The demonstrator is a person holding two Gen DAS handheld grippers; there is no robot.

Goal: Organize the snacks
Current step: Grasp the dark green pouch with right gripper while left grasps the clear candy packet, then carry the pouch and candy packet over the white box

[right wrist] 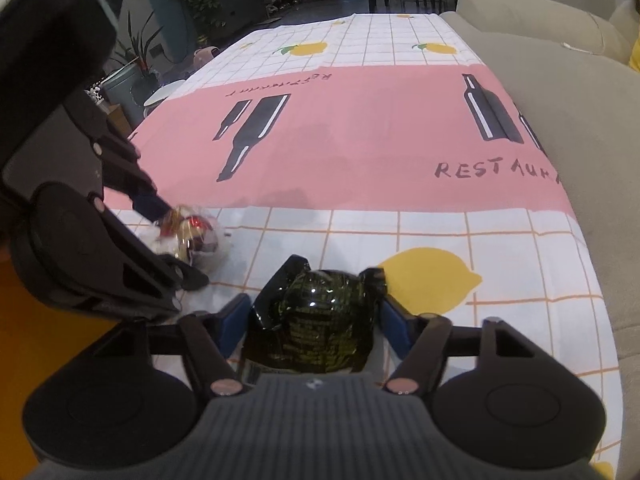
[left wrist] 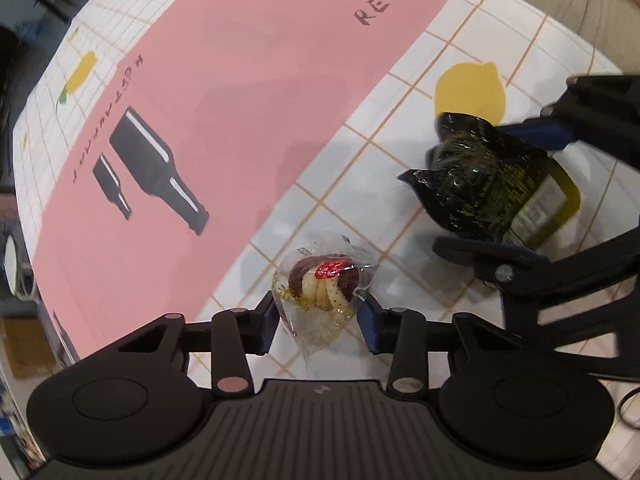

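A clear-wrapped cookie snack (left wrist: 324,284) with a red spot sits between the blue pads of my left gripper (left wrist: 320,312), which is shut on it just above the checked tablecloth. It also shows in the right wrist view (right wrist: 194,234). A dark green-black snack packet (left wrist: 496,184) is held between the pads of my right gripper (left wrist: 496,184), to the right of the cookie. In the right wrist view the packet (right wrist: 320,320) fills my right gripper (right wrist: 316,320), which is shut on it.
The tablecloth (right wrist: 400,240) has a pink band (right wrist: 360,148) with bottle prints and yellow lemons (right wrist: 432,276). A beige sofa (right wrist: 580,120) runs along the right edge. Plants and a bin (right wrist: 128,80) stand beyond the table's left side.
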